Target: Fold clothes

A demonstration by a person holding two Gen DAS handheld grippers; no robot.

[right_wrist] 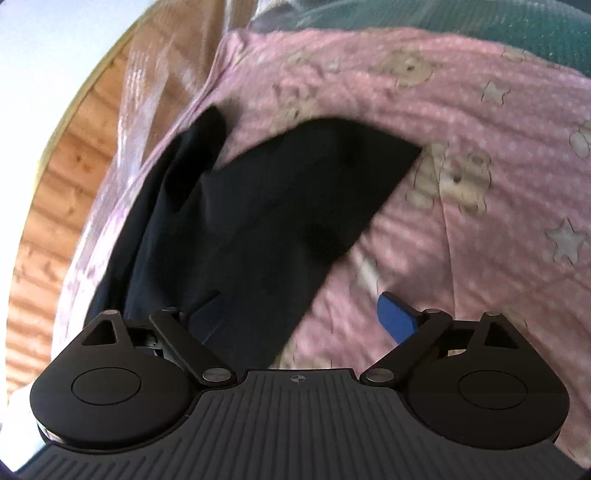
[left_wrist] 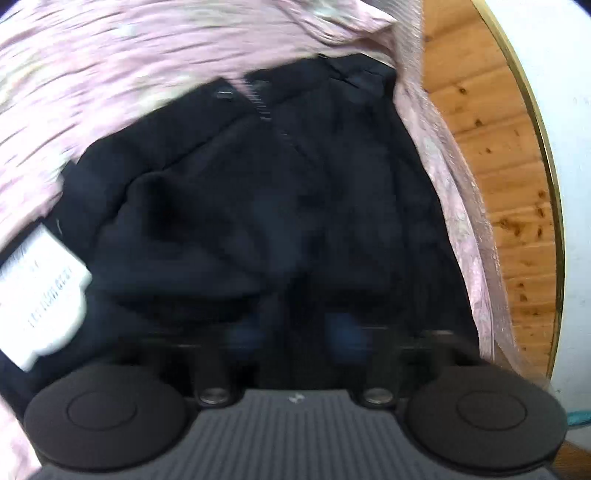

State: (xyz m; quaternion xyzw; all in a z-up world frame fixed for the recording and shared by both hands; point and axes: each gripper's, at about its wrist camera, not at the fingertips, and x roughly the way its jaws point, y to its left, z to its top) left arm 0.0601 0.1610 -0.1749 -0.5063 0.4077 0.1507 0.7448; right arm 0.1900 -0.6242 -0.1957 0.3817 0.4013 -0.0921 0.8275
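A dark navy garment (left_wrist: 258, 206) lies crumpled on a pink bedspread (left_wrist: 110, 74), showing a zip, a small button and a white care label (left_wrist: 40, 291) at the left. My left gripper (left_wrist: 295, 332) is low over its near edge and reads as shut. The view is blurred, so whether cloth is pinched is unclear. In the right wrist view the same garment (right_wrist: 266, 206) spreads out as a flat dark panel with a pointed corner. My right gripper (right_wrist: 297, 314) stands wide open over its near edge, one blue pad (right_wrist: 395, 317) over the bedspread, with no cloth pinched.
The pink bedspread (right_wrist: 480, 184) carries a bear and star print and drops off at an edge beside wooden boards (left_wrist: 491, 147) and a white wall (left_wrist: 576, 184). Dark green fabric (right_wrist: 480, 22) lies beyond the bedspread at the far side.
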